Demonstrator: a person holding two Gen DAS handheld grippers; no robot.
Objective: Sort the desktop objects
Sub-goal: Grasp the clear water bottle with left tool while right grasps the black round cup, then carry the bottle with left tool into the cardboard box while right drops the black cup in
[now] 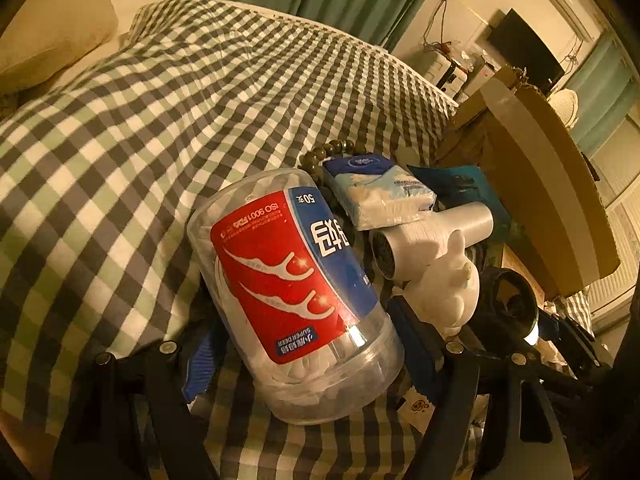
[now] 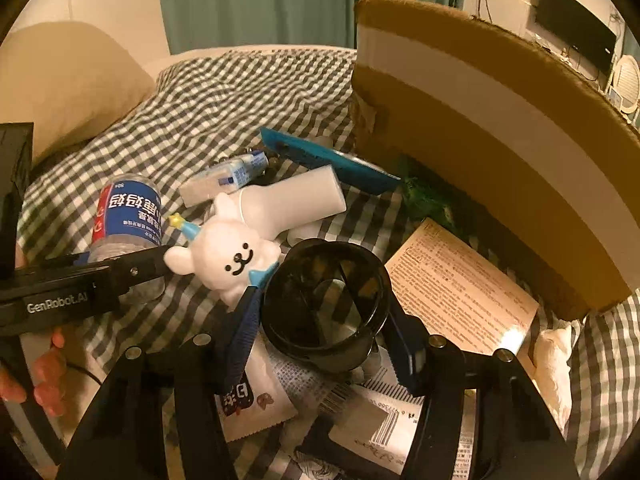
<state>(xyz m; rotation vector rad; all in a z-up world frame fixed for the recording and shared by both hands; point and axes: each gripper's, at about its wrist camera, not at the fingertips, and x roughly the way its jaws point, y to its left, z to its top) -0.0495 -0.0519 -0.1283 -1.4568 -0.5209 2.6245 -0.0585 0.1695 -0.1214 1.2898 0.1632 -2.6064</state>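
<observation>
checked bedding [image 1: 160, 120] half hidden; black cup [image 2: 326, 304] btwn right gripper [image 2: 326, 340] pads

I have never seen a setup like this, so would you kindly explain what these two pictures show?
A person holds a handheld two-finger gripper in each hand; each carries a fisheye camera looking along its fingers. The left view shows the left gripper around a clear floss-pick jar. The right view shows the right gripper closed on a black round container. On the checked bedspread lie a white bear toy, a tissue pack, papers, and a cardboard box.
</observation>
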